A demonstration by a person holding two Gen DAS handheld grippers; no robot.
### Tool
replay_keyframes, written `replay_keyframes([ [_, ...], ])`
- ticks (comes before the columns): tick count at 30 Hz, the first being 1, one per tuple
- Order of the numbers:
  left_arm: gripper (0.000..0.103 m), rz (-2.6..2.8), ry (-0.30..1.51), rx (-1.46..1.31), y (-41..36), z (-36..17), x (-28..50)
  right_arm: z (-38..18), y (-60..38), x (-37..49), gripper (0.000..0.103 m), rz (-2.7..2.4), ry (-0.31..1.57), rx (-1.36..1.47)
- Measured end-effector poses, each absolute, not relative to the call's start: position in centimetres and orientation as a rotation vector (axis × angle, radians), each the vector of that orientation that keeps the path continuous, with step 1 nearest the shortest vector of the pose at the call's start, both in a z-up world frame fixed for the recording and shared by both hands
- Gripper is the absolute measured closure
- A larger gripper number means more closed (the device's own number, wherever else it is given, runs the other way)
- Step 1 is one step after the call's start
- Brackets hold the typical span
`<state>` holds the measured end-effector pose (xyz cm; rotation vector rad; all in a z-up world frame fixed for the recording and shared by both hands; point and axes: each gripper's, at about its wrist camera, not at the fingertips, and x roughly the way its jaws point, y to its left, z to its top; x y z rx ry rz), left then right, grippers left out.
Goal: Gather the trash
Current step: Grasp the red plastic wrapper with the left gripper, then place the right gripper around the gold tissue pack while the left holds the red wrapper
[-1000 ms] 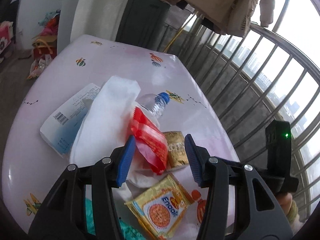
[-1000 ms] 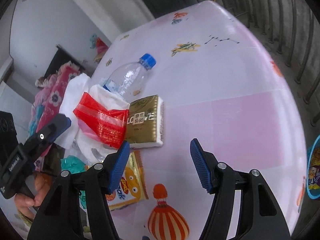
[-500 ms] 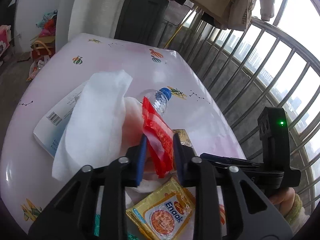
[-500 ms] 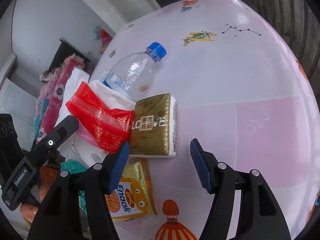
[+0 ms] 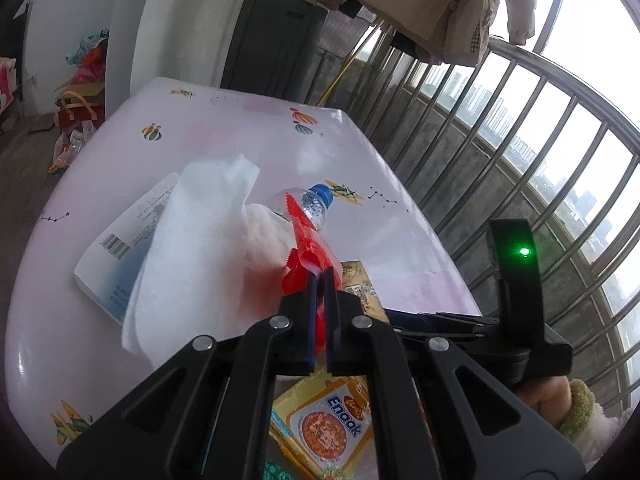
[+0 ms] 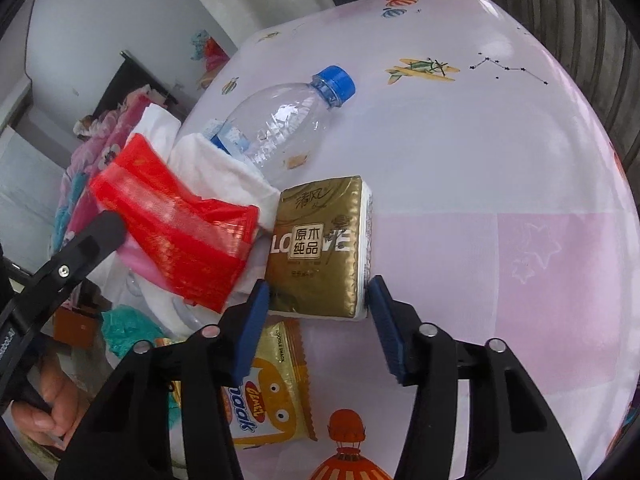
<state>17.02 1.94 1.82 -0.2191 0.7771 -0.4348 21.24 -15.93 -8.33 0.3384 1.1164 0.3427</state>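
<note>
My left gripper (image 5: 319, 280) is shut on a red plastic wrapper (image 5: 304, 236), which sticks up between its blue pads above a heap of white tissue (image 5: 200, 232). In the right wrist view the same red wrapper (image 6: 180, 232) lies left of a gold tissue pack (image 6: 316, 240). My right gripper (image 6: 317, 285) straddles the near end of that pack. Its jaws are closing, with a pad close beside each lower corner. A clear bottle with a blue cap (image 6: 280, 124) lies behind the pack. A yellow snack packet (image 6: 268, 384) lies under the right gripper's left finger.
All of it sits on a pink patterned table (image 6: 480, 160). A white and blue wipes pack (image 5: 116, 256) lies under the tissue, and a teal scrap (image 6: 124, 328) at the near left. A metal balcony railing (image 5: 520, 140) runs along the table's right side.
My left jaws have closed onto the red wrapper and lifted it a little. The right gripper has moved in over the gold pack and its jaws have narrowed around it.
</note>
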Motion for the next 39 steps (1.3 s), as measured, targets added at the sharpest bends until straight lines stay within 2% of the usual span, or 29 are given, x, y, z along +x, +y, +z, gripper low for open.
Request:
replay_keyframes([
  [6,0.102,-0.44,0.779,-0.231,2.6,1.8,16.4,-8.3,-17.2,20.6,0.06,0.313,1.113,0.356],
  [20,0.102,-0.602,0.804,-0.25,0.9,1.7,15.5,-7.5,-22.5,16.4,0.058,0.152,1.13,0.383],
  [22,0.102,-0.612,0.805,-0.239,0.5,1.8,15.5,-7.2,-22.7,16.4,0.056,0.142,1.113,0.375],
  [24,0.102,-0.615,0.806,-0.234,0.2,1.9,15.5,-7.1,-22.7,16.6,0.045,0.126,1.099,0.362],
  [29,0.102,-0.62,0.801,-0.224,-0.2,2.2,15.3,-7.1,-22.0,17.1,0.037,0.137,1.084,0.318],
  [39,0.102,-0.617,0.814,-0.193,-0.6,1.9,15.3,-8.5,-20.4,17.5,0.036,0.116,1.083,0.201],
])
